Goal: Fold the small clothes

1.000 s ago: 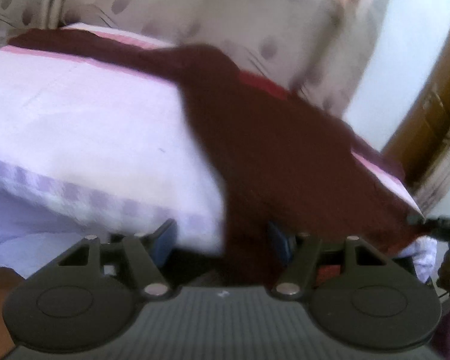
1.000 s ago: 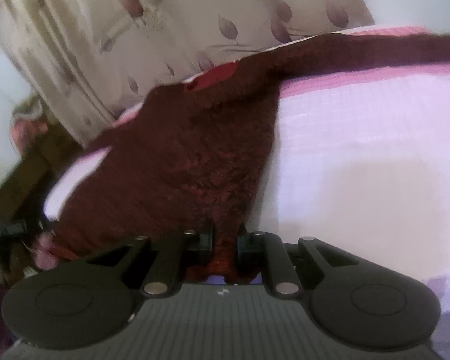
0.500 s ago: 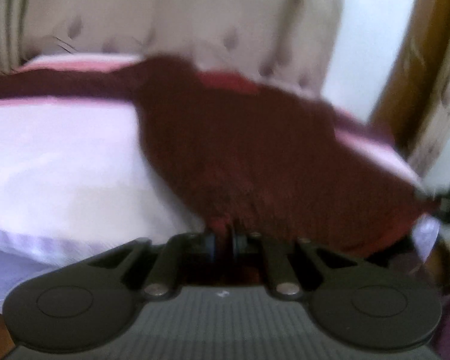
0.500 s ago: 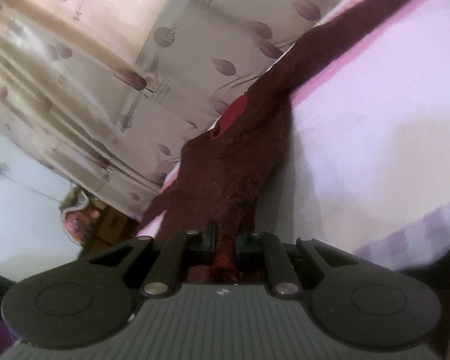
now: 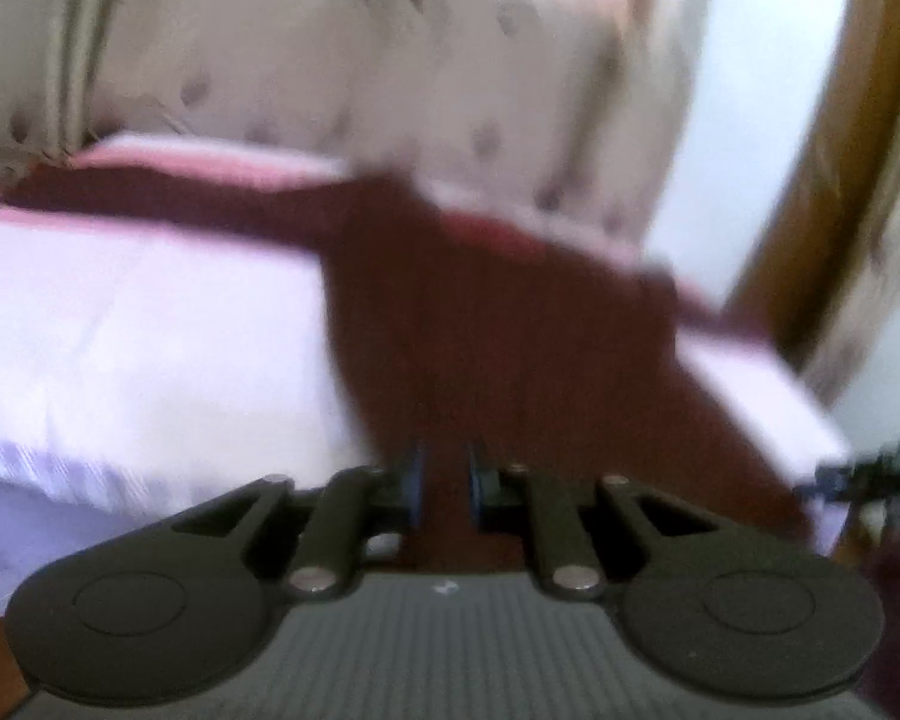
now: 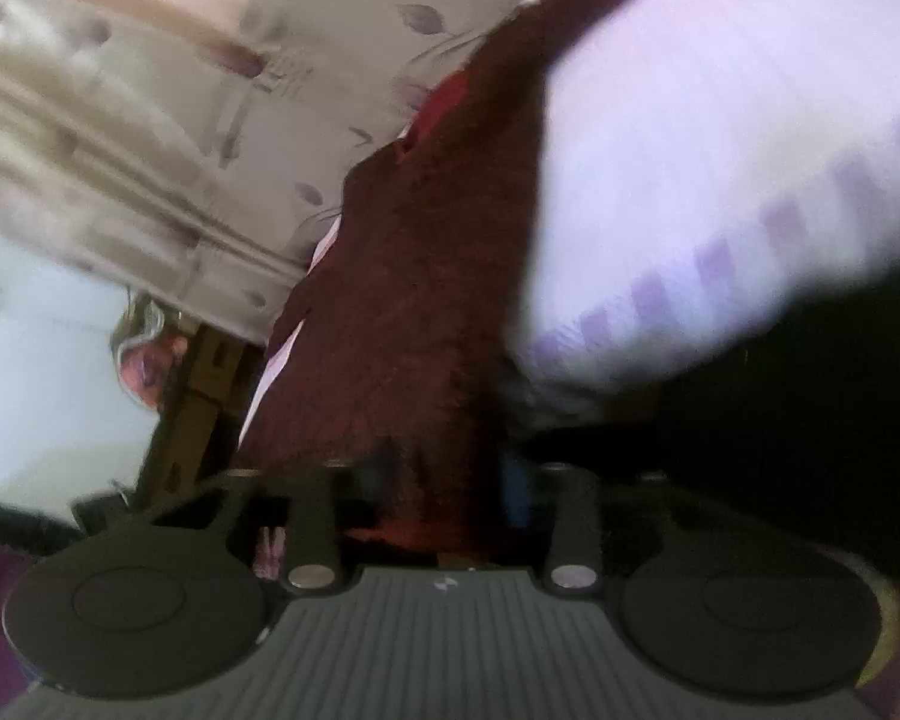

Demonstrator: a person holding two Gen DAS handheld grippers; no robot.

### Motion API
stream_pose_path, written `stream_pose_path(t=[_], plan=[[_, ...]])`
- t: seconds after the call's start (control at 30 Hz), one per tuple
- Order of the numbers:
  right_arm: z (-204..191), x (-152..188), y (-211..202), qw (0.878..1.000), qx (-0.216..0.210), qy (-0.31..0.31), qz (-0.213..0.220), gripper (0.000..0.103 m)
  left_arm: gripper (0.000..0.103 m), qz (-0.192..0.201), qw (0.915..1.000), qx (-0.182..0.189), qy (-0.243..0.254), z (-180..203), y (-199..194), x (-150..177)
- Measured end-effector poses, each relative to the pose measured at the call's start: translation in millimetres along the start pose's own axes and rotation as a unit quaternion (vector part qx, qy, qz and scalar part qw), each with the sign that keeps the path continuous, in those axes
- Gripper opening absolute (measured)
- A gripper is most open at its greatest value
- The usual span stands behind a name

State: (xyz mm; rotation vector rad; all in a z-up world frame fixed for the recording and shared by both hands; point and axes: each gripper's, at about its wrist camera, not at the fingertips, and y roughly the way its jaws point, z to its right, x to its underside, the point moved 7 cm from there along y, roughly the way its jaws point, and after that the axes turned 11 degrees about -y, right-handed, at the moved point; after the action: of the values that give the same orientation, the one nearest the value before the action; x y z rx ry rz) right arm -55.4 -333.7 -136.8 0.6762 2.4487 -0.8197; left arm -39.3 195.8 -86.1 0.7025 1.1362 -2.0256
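A dark maroon knit garment [image 5: 498,324] lies spread on a bed with a pale lilac and pink cover [image 5: 150,324], one sleeve stretched to the far left. My left gripper [image 5: 445,480] is shut on its near hem, cloth pinched between the blue pads. In the right wrist view the same garment [image 6: 426,276] runs up from my right gripper [image 6: 444,480], whose jaws stand wider apart with the hem between them; the view is tilted and blurred. A red neck lining [image 6: 444,102] shows at the far end.
Beige leaf-patterned curtains [image 5: 390,60] hang behind the bed. A wooden door frame [image 5: 834,180] stands at the right. The bed's checked lilac edge [image 6: 750,252] drops to a dark space below. A cabinet [image 6: 204,372] stands left of the bed.
My left gripper closed on the hem and lifted it. My right gripper rolled over, tilting its view, and its jaws have spread wider around the cloth.
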Motion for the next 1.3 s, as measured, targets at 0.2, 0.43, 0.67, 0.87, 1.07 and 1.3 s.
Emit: stream_pose_path(t=[0.2, 0.43, 0.67, 0.87, 1.07, 1.3], plan=[[17.9, -79.8, -35.8, 0.991, 0.084, -0.049, 0.09, 0.067, 0.08, 0.114, 0.9915, -0.061, 0.01, 14.2, 31.8, -67.4], [125.9, -170.7, -40.2, 0.963, 0.206, 0.014, 0.171, 0.07, 0.08, 0.141, 0.9859, -0.089, -0.016, 5.7, 144.4, -112.9], [248.1, -225.4, -83.1, 0.909, 0.291, 0.139, 0.263, 0.07, 0.08, 0.126, 0.9826, -0.132, -0.035, -10.2, 229.5, -121.1], [306.4, -263.8, -90.2, 0.886, 0.324, 0.172, 0.284, 0.075, 0.08, 0.134, 0.9783, -0.147, -0.058, -29.9, 242.3, -116.0], [341.4, -286.4, -57.2, 0.893, 0.305, 0.193, 0.267, 0.049, 0.08, 0.116, 0.9778, -0.159, -0.072, -36.9, 248.5, -114.1], [315.2, -305.1, -83.8, 0.882, 0.302, 0.144, 0.331, 0.015, 0.08, 0.132, 0.9739, -0.176, -0.055, -29.0, 240.6, -114.9]])
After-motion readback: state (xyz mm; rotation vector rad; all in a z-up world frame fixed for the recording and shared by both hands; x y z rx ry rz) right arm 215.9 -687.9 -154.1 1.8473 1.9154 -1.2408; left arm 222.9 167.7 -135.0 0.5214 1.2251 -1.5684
